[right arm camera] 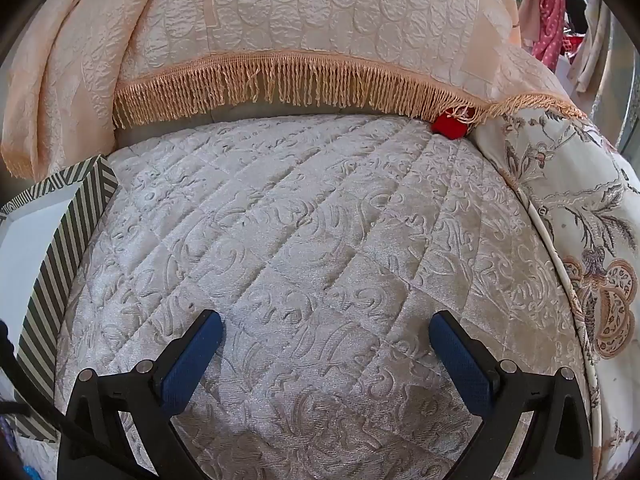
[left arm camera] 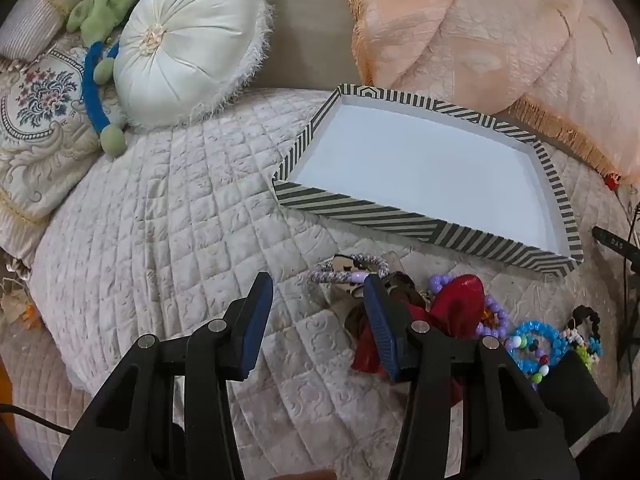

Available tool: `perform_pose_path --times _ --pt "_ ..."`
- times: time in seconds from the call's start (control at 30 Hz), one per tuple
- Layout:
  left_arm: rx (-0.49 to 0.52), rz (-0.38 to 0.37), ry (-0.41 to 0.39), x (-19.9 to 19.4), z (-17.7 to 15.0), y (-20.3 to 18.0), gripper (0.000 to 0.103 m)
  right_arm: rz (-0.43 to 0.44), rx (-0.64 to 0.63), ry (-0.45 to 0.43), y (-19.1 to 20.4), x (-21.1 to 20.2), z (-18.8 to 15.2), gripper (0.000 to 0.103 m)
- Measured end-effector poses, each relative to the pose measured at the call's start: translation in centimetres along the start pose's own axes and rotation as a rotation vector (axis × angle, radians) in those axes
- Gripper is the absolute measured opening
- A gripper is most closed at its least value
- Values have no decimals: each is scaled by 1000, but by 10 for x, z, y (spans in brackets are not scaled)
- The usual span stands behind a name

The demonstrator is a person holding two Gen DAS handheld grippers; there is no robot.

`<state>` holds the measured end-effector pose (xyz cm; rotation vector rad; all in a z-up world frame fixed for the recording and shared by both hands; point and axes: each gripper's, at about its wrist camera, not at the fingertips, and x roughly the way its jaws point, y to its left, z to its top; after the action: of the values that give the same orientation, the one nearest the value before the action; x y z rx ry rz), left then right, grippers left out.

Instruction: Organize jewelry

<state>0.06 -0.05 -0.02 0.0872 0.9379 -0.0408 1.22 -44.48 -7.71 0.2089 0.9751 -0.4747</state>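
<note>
The left tongs (left arm camera: 318, 300) hang agape over the quilted bed (left arm camera: 160, 220), empty, beside the jewelry heap (left arm camera: 460, 312) at four o'clock. At one o'clock the striped tray (left arm camera: 360, 208) lies bare, likely awaiting it. The right tongs (right arm camera: 326, 332) gape over bare quilt, idle.

Left gripper (left arm camera: 318, 284): hovering above the quilted cover (left arm camera: 160, 208), its jaws standing apart and holding nothing.
Striped tray (left arm camera: 360, 210): lying on the cover, showing a white inside.
Jewelry pile (left arm camera: 460, 316): lying just in front of the tray; the right fingertip (left arm camera: 376, 296) is overlapping its left edge.
Round cushion (left arm camera: 188, 40): leaning at the far left.
</note>
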Motion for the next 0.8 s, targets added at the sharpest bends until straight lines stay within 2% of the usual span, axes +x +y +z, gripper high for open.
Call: perform_pose_path --times 0.03,0.17,0.3,0.43,0.6,0.8 --pt "7 3 0 1 1 0 47 -2 0 -25 0 -1 -1 103" --pt "5 11 -42 -12 -11 2 47 15 2 66 -1 -1 3 103" --pt "-1 13 -31 -22 -11 3 47 104 -47 120 4 -19 -4 102" --pt "-6 3 -18 -28 -8 3 47 171 -46 77 14 -69 -23 102" --pt "-9 -1 -38 -42 -10 3 47 308 -48 13 39 -138 -48 102" --pt "-11 -8 -64 -57 -15 7 47 357 -132 -43 79 -186 -82 102"
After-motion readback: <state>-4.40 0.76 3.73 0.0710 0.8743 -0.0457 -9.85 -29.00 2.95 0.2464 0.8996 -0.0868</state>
